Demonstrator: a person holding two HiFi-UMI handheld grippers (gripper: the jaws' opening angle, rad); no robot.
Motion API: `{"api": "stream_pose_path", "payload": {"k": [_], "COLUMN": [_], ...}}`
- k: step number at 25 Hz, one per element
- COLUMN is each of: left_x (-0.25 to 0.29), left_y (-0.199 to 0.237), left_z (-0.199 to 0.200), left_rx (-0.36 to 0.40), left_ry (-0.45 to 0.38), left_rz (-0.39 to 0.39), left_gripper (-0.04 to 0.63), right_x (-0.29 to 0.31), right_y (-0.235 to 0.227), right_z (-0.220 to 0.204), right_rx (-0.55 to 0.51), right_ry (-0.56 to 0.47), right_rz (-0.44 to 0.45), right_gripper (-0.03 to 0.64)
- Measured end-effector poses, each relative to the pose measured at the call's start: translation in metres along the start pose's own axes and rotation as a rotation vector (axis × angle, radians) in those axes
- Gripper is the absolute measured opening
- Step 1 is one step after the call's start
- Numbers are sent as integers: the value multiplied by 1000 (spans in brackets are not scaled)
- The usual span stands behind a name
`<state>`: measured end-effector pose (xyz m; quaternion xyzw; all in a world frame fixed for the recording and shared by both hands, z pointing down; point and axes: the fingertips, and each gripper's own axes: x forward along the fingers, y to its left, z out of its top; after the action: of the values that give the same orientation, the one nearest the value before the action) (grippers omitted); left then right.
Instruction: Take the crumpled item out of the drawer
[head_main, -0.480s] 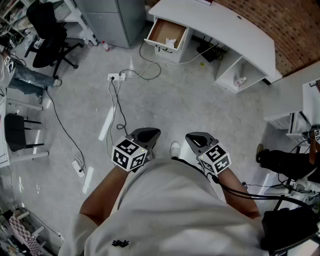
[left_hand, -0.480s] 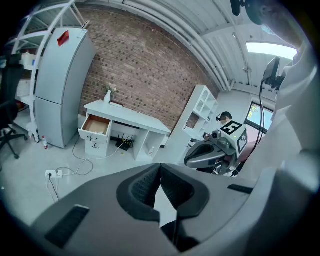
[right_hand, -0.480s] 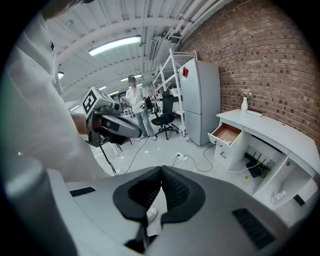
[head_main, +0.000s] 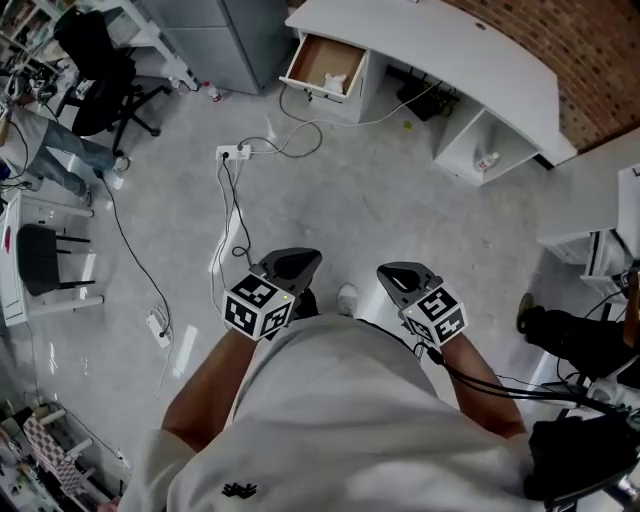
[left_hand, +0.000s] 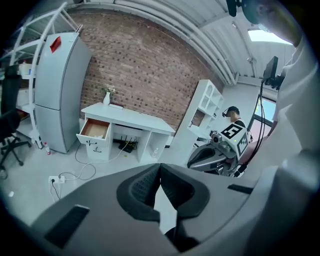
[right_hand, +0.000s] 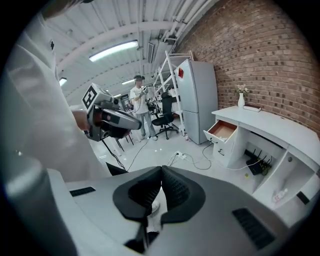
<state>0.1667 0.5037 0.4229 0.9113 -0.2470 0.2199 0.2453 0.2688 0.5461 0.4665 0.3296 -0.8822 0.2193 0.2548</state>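
1. Head view: the open drawer (head_main: 322, 62) juts from the white desk (head_main: 450, 50) far across the floor. The crumpled item (head_main: 334, 82) lies inside it near the front panel, a small pale wad. It looks like paper or thin cloth, so it is probably very light, soft and springy. A gentle pinch on a raised fold should lift it, while a hard squeeze would only flatten it. The left gripper (head_main: 290, 266) and right gripper (head_main: 398, 274) sit at the person's waist, well apart from the drawer.
2. Left gripper view: the jaws meet at their tips with nothing between them. The drawer (left_hand: 95, 129) shows its brown inside, but the wad is too small to make out here.
3. Right gripper view: the jaws are likewise pressed together and empty. The drawer (right_hand: 223, 130) stands open, and its contents cannot be made out from this angle.
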Motion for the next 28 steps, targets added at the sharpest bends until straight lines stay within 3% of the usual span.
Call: {"api": "stream_pose_path", "payload": {"k": [4, 9, 21, 28], "left_x": [12, 35, 37, 11], "left_y": [11, 66, 283, 388], "left_z": [13, 39, 132, 160], "left_rx": [-10, -17, -9, 0], "left_ry": [17, 25, 14, 14], "left_rz": [8, 3, -65, -66], "left_gripper": [24, 25, 25, 25], "right_x": [7, 43, 206, 294], "right_y": [-25, -69, -150, -182], "right_z": [7, 41, 191, 267], "right_rx": [13, 23, 47, -45], "right_ry": [-3, -5, 46, 78], "right_rz": [10, -15, -75, -114], "right_gripper": [29, 32, 66, 66]}}
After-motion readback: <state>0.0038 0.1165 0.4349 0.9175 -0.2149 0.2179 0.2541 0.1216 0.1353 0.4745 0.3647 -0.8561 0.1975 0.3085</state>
